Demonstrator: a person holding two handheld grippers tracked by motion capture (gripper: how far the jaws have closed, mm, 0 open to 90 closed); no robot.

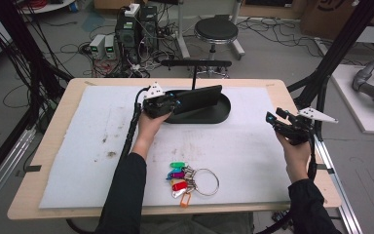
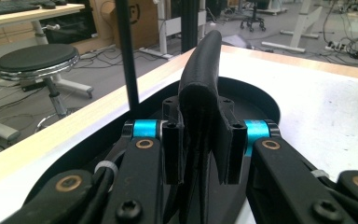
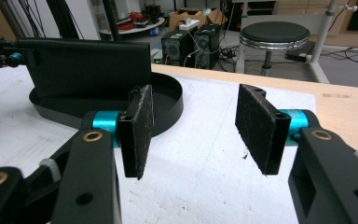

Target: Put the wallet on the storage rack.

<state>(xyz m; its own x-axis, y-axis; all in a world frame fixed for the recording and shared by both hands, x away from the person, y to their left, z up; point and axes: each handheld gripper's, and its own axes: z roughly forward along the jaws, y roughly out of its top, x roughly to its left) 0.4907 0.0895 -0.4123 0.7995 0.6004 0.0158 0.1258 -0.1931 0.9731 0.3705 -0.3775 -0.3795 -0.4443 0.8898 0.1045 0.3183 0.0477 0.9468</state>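
The bench (image 1: 53, 161) is a light wooden top covered by a white mat (image 1: 253, 161) with some brown stains on its left half. Toward the far middle of the mat sits a black oval tray (image 1: 221, 113) with a low rim; a thin black post with a crossbar (image 1: 195, 63) stands just behind it.

Next in size is the black wallet (image 1: 199, 99), a flat, stiff, textured piece standing on its long edge inside the tray. The left tool (image 1: 158, 104) pinches one end of it: in the left gripper view the 2 pads are pressed hard against the wallet (image 2: 199, 93), which runs straight away from the camera over the tray floor. Whether its lower edge already rests on the tray or hangs just above it, I cannot tell.

The right tool (image 1: 278, 123) hovers near the right edge of the bench, well apart from the tray, its pads (image 3: 139, 128) spread with nothing between them.

Smallest is a key ring with about 5 coloured tags (image 1: 181, 179), lying untouched on the mat near the front edge.

By my reading, the wallet is all but placed in the tray. Left to do: let go of it and draw the left tool back. The key ring may well be next for the idle right tool.
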